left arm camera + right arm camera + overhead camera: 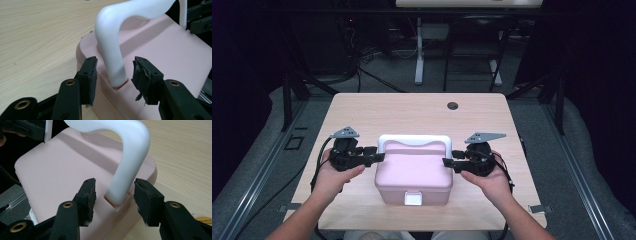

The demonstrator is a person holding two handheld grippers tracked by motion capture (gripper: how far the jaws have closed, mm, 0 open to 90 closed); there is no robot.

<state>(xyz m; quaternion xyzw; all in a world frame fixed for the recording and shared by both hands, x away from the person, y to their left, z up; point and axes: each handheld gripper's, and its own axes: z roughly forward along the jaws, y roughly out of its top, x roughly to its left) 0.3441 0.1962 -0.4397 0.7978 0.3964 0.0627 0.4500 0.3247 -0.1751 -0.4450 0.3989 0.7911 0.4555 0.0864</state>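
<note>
A pink lidded box (414,172) with a white carry handle (414,140) and a white front latch (413,199) sits near the front of the wooden table (362,107). My left gripper (379,157) meets the box's left side. In the left gripper view its jaws (115,72) stand open on either side of the handle's foot (112,57), a gap at each pad. My right gripper (447,162) reaches in from the right. In the right gripper view it (116,192) is open astride the handle's other foot (125,182), not pressing it.
A round cable hole (452,105) lies at the table's far middle. Beyond the table are desk legs (418,50) and cables on a dark floor. Each gripper view shows the other gripper across the lid (200,20) (25,128).
</note>
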